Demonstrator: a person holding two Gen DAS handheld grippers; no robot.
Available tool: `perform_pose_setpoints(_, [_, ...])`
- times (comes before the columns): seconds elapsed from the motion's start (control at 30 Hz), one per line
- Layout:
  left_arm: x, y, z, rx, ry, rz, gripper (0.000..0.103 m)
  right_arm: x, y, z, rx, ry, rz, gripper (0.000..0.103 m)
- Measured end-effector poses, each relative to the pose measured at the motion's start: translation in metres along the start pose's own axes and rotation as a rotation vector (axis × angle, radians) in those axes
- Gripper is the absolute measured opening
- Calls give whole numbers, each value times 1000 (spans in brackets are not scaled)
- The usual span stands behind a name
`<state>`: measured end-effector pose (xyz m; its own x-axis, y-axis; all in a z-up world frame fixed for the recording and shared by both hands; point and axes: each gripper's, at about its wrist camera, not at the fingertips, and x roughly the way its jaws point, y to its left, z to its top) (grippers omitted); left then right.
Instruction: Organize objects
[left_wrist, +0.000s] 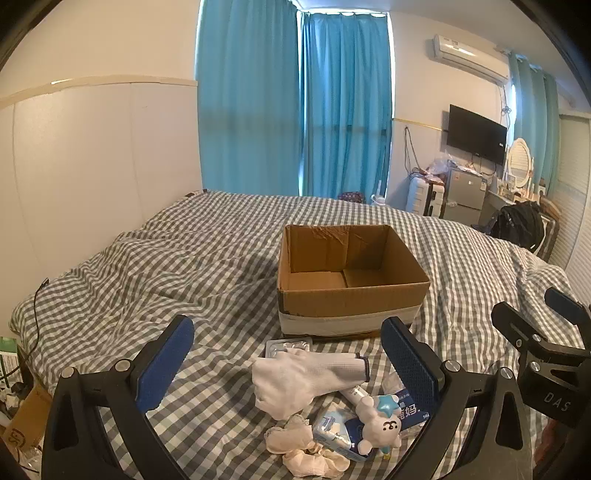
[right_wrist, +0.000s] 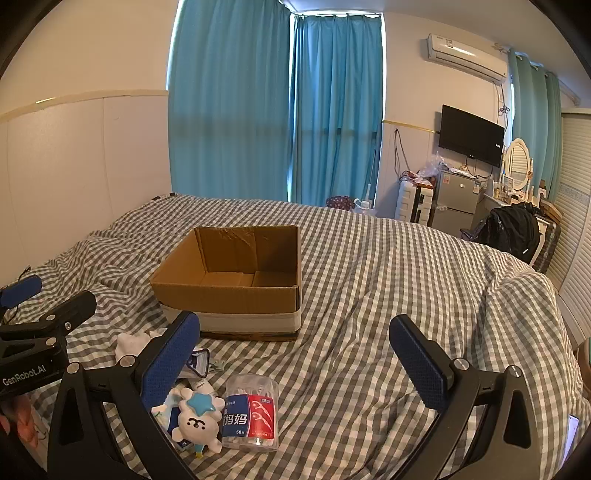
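Note:
An open, empty cardboard box (left_wrist: 351, 273) (right_wrist: 236, 273) stands on the checked bed. In front of it lies a small pile: a white glove (left_wrist: 303, 380), a white bear toy with a blue star (left_wrist: 380, 424) (right_wrist: 197, 421), a clear tub of floss picks (right_wrist: 253, 411), a blister pack (left_wrist: 290, 347), crumpled tissues (left_wrist: 295, 441) and a small blue-and-white packet (left_wrist: 334, 430). My left gripper (left_wrist: 288, 365) hangs open over the pile. My right gripper (right_wrist: 295, 363) is open too, above bare bedding just right of the tub. Neither one holds or touches anything.
The grey-and-white checked quilt (right_wrist: 388, 280) is rumpled, with folds at left. A white headboard panel (left_wrist: 92, 166) runs along the left. Beyond the bed stand blue curtains (left_wrist: 295, 110), a small fridge (right_wrist: 452, 201), a black backpack (right_wrist: 513, 229) and a wall television (right_wrist: 471, 134).

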<state>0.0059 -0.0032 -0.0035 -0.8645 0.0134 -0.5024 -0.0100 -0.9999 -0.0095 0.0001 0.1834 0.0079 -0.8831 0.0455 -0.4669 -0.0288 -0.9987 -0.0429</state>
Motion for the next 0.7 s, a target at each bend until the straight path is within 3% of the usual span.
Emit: perform_pose_setpoints(0.7, [-1, 2, -3, 3, -2, -2, 103, 0, 3, -2, 2, 8, 9, 103])
